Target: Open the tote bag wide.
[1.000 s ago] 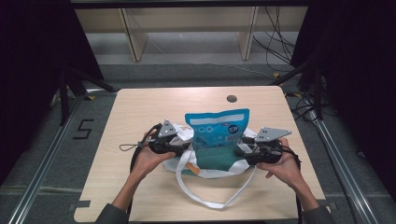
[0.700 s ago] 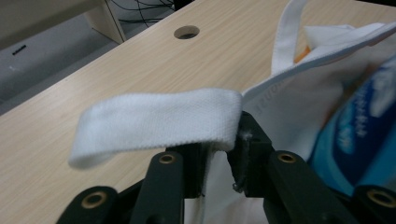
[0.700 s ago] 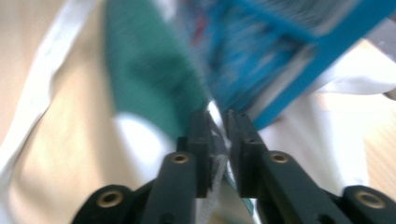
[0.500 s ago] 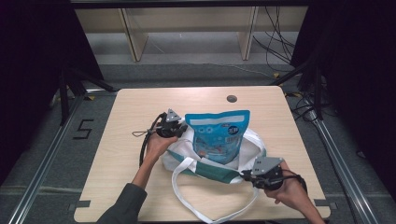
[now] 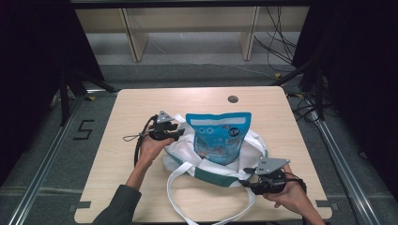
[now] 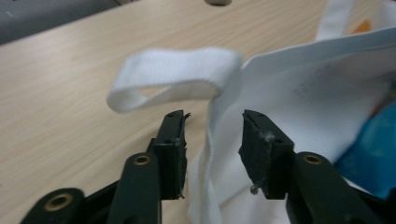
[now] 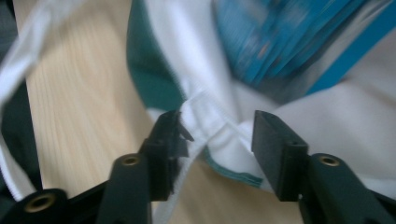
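Packing looks well along: a blue snack pouch (image 5: 218, 136) already stands upright inside the white tote bag (image 5: 187, 152), which lies at the middle of the table (image 5: 141, 101), nearer its front edge. The pouch's top half rises clear of the bag's mouth, so I judge it is not yet fully down.

The left gripper (image 5: 180, 133) sits at the bag's left rim. Its 2 jaws have just been opening; in the left gripper view the white rim (image 6: 212, 154) runs up between them, but neither pad presses it, so the cloth is released. A looped handle strap (image 6: 173, 77) arches just beyond.

The right gripper (image 5: 248, 183) is at the bag's front right corner, by the green bottom band (image 7: 154, 74). Its jaws have also just been opening, and stand apart around a stitched seam (image 7: 210, 123) without pinching it.

What seems left: regrip the rim, settle the pouch lower and gather the 2 straps, 1 of which trails toward the table's front edge.
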A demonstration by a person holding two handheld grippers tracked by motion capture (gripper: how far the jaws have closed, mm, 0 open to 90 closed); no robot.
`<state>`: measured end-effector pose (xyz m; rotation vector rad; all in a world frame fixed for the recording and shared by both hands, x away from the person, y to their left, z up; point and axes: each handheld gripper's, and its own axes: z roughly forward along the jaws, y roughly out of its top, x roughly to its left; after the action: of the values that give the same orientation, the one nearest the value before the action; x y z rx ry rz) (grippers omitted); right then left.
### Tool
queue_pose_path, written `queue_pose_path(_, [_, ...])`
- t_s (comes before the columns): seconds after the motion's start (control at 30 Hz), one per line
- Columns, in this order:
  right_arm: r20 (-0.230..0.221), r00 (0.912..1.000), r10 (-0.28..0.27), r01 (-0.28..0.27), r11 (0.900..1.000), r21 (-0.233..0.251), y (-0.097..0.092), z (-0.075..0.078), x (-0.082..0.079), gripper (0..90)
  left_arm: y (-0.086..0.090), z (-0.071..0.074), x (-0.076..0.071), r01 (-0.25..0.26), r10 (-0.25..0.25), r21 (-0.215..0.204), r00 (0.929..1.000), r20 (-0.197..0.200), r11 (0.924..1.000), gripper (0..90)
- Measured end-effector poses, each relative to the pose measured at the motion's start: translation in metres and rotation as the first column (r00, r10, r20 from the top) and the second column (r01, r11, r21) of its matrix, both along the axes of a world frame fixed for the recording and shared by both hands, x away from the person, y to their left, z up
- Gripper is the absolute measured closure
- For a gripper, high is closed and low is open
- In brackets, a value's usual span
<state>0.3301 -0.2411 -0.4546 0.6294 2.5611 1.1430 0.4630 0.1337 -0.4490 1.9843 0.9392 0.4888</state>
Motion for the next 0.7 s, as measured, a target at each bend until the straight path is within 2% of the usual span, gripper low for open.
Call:
queue_pose_path(0.07, [0.026,0.9996,-0.011,0.01,0.9987,0.049,-0.004,0.01,-0.001,50.1,0.003,0.014,-0.018,0.032,-0.032,0.015,0.9991,0.029,0.9994,53.4])
queue_pose_path(0.1, [0.046,0.9989,-0.007,0.003,0.9971,0.076,-0.007,0.016,0.0,49.5,0.004,0.018,-0.027,0.033,-0.034,0.015,0.9984,0.045,0.9993,53.0])
queue_pose_path(0.13, [0.052,0.9983,-0.026,0.021,0.9955,0.092,-0.009,0.021,-0.001,48.8,0.005,0.021,-0.032,0.045,-0.047,0.032,0.9971,0.06,0.9985,52.8])
queue_pose_path(0.17, [0.058,0.9974,-0.044,0.038,0.9938,0.105,-0.01,0.024,-0.002,47.2,0.004,0.024,-0.043,0.064,-0.064,-0.007,0.997,0.044,0.9979,52.4])
queue_pose_path(0.2, [0.077,0.9953,-0.059,0.049,0.9911,0.124,-0.013,0.029,0.0,46.5,0.004,0.025,-0.051,0.075,-0.074,-0.023,0.9961,0.049,0.9969,52.5])
queue_pose_path(0.23, [0.085,0.9933,-0.079,0.067,0.9883,0.137,-0.015,0.033,0.001,46.6,0.002,0.025,-0.059,0.092,-0.09,-0.052,0.9953,0.036,0.9945,52.5])
queue_pose_path(0.27, [0.093,0.99,-0.106,0.09,0.9828,0.161,-0.015,0.036,0.002,46.1,0.001,0.026,-0.064,0.104,-0.102,-0.049,0.9943,0.031,0.9934,52.0])
queue_pose_path(0.3, [0.101,0.9882,-0.115,0.097,0.9811,0.167,-0.017,0.038,0.004,45.6,-0.001,0.025,-0.071,0.125,-0.124,-0.07,0.992,0.023,0.9896,51.4])
queue_pose_path(0.33, [0.105,0.9862,-0.128,0.108,0.9778,0.18,-0.02,0.041,0.006,45.6,-0.003,0.025,-0.078,0.135,-0.134,-0.074,0.9908,0.019,0.9881,50.6])
queue_pose_path(0.37, [0.112,0.983,-0.145,0.123,0.9751,0.185,-0.023,0.045,0.008,45.3,-0.005,0.023,-0.085,0.161,-0.16,-0.09,0.987,0.014,0.9829,49.8])
queue_pose_path(0.4, [0.115,0.9778,-0.175,0.15,0.968,0.201,-0.025,0.048,0.01,44.9,-0.006,0.022,-0.089,0.178,-0.178,-0.1,0.984,0.009,0.979,49.0])
queue_pose_path(0.43, [0.121,0.9749,-0.187,0.161,0.9666,0.2,-0.026,0.049,0.012,44.9,-0.007,0.02,-0.095,0.195,-0.197,-0.106,0.9803,-0.008,0.9751,47.9])
queue_pose_path(0.47, [0.139,0.9721,-0.189,0.162,0.9695,0.184,-0.029,0.052,0.016,44.8,-0.008,0.016,-0.099,0.229,-0.232,-0.126,0.9726,-0.01,0.9652,46.0])
queue_pose_path(0.5, [0.155,0.9664,-0.205,0.174,0.9659,0.192,-0.03,0.053,0.02,44.5,-0.01,0.013,-0.105,0.252,-0.257,-0.13,0.966,-0.025,0.9589,43.3])
queue_pose_path(0.53, [0.14,0.9612,-0.238,0.209,0.9588,0.193,-0.03,0.055,0.022,43.9,-0.011,0.008,-0.111,0.293,-0.296,-0.097,0.9549,-0.018,0.9511,39.9])
queue_pose_path(0.57, [0.143,0.9615,-0.235,0.208,0.9616,0.179,-0.033,0.056,0.028,43.7,-0.011,0.004,-0.115,0.312,-0.313,-0.069,0.9497,-0.008,0.9476,38.0])
queue_pose_path(0.6, [0.136,0.9602,-0.244,0.219,0.9594,0.178,-0.033,0.057,0.033,43.8,-0.011,0.0,-0.117,0.312,-0.313,-0.06,0.9498,-0.004,0.9482,37.4])
queue_pose_path(0.63, [0.136,0.9596,-0.246,0.221,0.9592,0.176,-0.033,0.056,0.037,43.9,-0.011,-0.005,-0.118,0.32,-0.321,-0.039,0.9468,-0.019,0.9465,37.1])
queue_pose_path(0.67, [0.134,0.9539,-0.269,0.243,0.9532,0.18,-0.031,0.055,0.041,43.9,-0.011,-0.009,-0.118,0.328,-0.328,-0.026,0.9445,-0.008,0.9443,36.0])
queue_pose_path(0.7, [0.112,0.9573,-0.266,0.247,0.9553,0.163,-0.03,0.054,0.047,43.9,-0.012,-0.014,-0.117,0.305,-0.306,-0.017,0.9521,-0.013,0.9521,36.1])
